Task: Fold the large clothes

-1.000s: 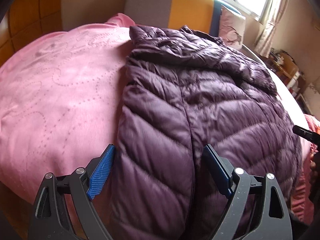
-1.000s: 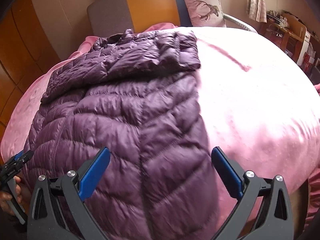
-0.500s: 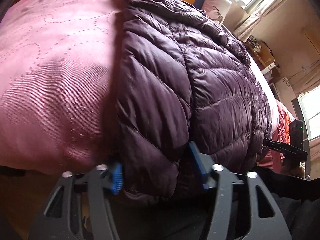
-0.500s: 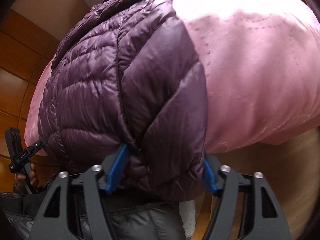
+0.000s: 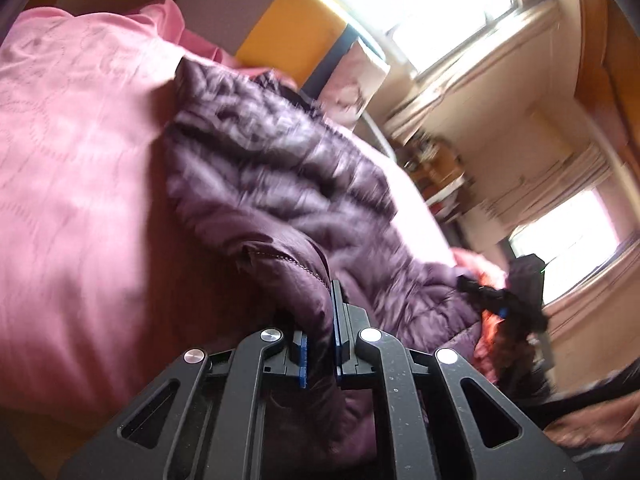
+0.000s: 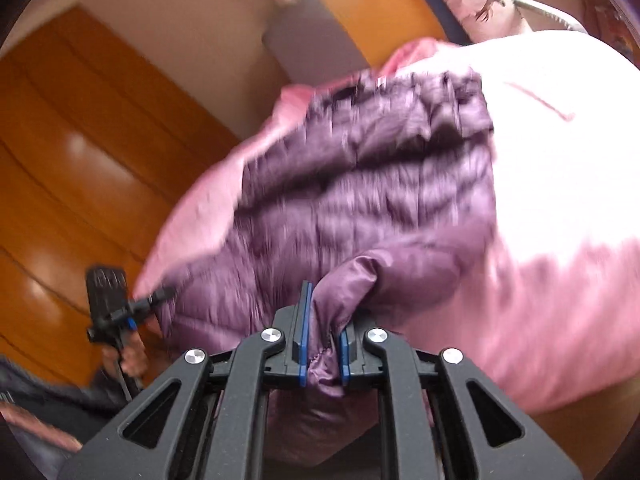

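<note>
Left gripper [image 5: 320,354] jaws are closing, pinching a fold of the purple down jacket [image 5: 280,176] at its near hem; right gripper [image 6: 324,354] jaws are likewise closing, pads squeezing a bunched fold at the hem's other corner. The rest of the jacket lies spread lengthwise on the pink bedspread [image 5: 72,184], collar toward the headboard [image 5: 296,28]. Risk, as judged: the slick puffy shell may slide out of either narrow pinch once the hem carries weight, or uneven lift between the hands may skew the fold line.
</note>
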The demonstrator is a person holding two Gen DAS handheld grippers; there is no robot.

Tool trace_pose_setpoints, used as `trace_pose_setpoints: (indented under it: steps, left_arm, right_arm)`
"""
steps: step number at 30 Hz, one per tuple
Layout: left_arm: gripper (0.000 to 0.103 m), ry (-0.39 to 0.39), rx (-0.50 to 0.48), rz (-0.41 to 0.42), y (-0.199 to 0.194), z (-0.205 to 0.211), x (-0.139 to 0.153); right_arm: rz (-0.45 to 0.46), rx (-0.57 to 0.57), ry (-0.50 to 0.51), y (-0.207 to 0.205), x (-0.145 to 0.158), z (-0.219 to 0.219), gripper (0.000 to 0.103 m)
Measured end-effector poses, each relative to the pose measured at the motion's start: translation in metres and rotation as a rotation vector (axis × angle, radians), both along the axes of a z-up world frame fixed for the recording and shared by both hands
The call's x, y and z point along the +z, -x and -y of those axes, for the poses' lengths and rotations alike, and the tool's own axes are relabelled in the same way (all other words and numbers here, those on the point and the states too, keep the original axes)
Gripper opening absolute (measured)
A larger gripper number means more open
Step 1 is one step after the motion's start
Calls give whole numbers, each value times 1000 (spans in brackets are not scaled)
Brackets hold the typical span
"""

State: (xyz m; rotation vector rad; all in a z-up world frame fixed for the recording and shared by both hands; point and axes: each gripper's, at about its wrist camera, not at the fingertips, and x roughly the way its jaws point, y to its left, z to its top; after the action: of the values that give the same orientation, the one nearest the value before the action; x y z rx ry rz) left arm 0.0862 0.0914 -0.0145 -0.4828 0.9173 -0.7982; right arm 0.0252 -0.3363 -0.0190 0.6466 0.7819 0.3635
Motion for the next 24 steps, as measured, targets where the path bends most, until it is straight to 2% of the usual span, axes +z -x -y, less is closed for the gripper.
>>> trace_pose_setpoints:
  steps: [5, 11, 14, 15, 16, 17, 18, 19, 20, 21, 22, 24]
  left_arm:
    - [8, 75, 28, -24, -41, 8, 13]
    - [8, 79, 106, -102, -101, 21, 10]
    - [11, 76, 152, -149, -127, 24, 7]
    - [17, 71, 171, -163, -136, 25, 7]
    - [26, 69, 181, -171, -140, 24, 8]
    - [32, 75, 187, -179, -146, 24, 8]
    - [49, 93, 192, -189, -147, 21, 8]
    - [65, 130, 208, -203, -149, 16, 8]
    - [70, 155, 229, -209, -149, 10, 8]
    - [74, 167, 255, -208, -149, 5, 9]
    - [76, 163, 283, -197, -151, -1, 10]
    - [76, 139, 310, -179, -151, -8, 12]
  right_arm:
    - [-26, -123, -51, -39, -5, 27, 10]
    - [-69, -200, -94, -84, -12, 57, 11]
    - [-83, -219, -92, -102, -14, 67, 17]
    - [-85, -224, -94, -107, -15, 70, 22]
    - [-85, -231, -105, -112, -16, 72, 35]
    - [-83, -237, -128, -116, -19, 76, 44]
    - [-75, -243, -154, -119, -19, 79, 60]
    - [-65, -250, -169, -122, -20, 82, 73]
    - [-52, -258, -182, -124, -20, 84, 79]
    - [-42, -269, -198, -125, -20, 86, 91]
    - [-31, -283, -216, -125, -20, 89, 96]
    - [-8, -292, -233, -121, -18, 95, 97]
